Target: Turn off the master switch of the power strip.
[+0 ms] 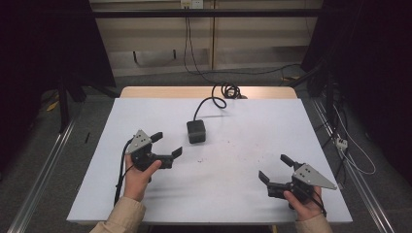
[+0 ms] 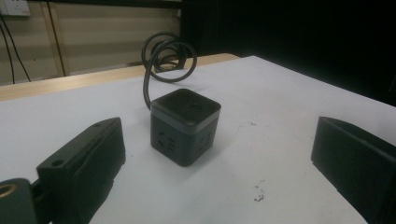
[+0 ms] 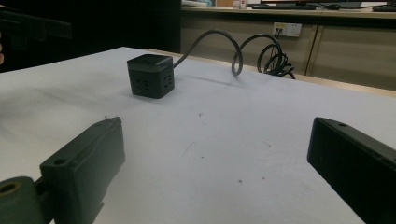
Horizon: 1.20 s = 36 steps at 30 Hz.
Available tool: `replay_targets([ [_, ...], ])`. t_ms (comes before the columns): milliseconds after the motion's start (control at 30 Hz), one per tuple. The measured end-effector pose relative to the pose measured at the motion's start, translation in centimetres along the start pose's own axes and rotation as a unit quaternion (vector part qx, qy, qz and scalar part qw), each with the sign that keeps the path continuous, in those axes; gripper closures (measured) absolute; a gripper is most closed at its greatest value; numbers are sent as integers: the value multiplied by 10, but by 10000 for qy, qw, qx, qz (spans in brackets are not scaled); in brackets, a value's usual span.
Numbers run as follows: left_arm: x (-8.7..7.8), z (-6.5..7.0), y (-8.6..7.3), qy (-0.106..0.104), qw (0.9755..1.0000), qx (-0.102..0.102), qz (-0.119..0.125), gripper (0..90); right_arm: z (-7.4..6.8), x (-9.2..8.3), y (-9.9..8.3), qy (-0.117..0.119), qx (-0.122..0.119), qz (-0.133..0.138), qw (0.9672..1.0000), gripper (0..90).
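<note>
White tabletop [image 1: 233, 194], matt, lightly scuffed and speckled; dim room, dark curtains either side, wooden strip along far edge.

Item: black power cube [image 1: 196, 131], squarish, rounded corners, socket holes on side faces, paler band under lid, probably smooth plastic; upright near centre of tabletop, slightly toward far edge. Rubbery black cable [image 1: 214, 100] running from cube to loose coil at far edge, slack enough to leave cube movable. Left hand-held gripper [image 1: 166, 144]: jaws spread wide, empty, aimed at cube and near it, apparently lined up to straddle it. Right hand-held gripper [image 1: 273, 168]: jaws likewise apart, empty, well apart from cube, low over near right of tabletop, seemingly waiting. Jaws: blocky, matt black, hard-edged. Grey three-cornered plate [image 1: 141, 141] atop left unit.
</note>
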<state>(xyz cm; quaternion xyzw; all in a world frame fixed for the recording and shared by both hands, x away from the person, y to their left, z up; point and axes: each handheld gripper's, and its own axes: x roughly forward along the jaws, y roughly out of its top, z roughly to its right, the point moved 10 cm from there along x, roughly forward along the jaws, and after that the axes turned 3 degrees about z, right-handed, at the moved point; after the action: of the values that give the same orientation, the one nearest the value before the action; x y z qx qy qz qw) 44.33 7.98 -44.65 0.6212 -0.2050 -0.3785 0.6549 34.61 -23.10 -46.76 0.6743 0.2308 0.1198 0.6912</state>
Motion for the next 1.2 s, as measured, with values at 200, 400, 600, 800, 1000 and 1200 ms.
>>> replay_targets([
  [200,10,0,-1,0,10000,-60,-62,29,1,-1,0,-8,14,10,10000,34],
  [400,18,1,1,-58,9999,-98,-67,28,4,-3,0,-47,33,9,10000,34],
  [600,26,0,3,-46,9998,-193,-93,29,3,-2,0,-15,40,7,10000,35],
  [800,31,-7,4,64,9997,-178,-136,31,4,-2,1,-30,40,12,10000,35],
  [1000,35,-10,5,117,9996,-187,-163,33,3,-1,1,-7,36,19,10000,35],
  [1200,40,-11,4,87,9996,-199,-161,38,2,-1,1,12,33,6,10000,36],
])
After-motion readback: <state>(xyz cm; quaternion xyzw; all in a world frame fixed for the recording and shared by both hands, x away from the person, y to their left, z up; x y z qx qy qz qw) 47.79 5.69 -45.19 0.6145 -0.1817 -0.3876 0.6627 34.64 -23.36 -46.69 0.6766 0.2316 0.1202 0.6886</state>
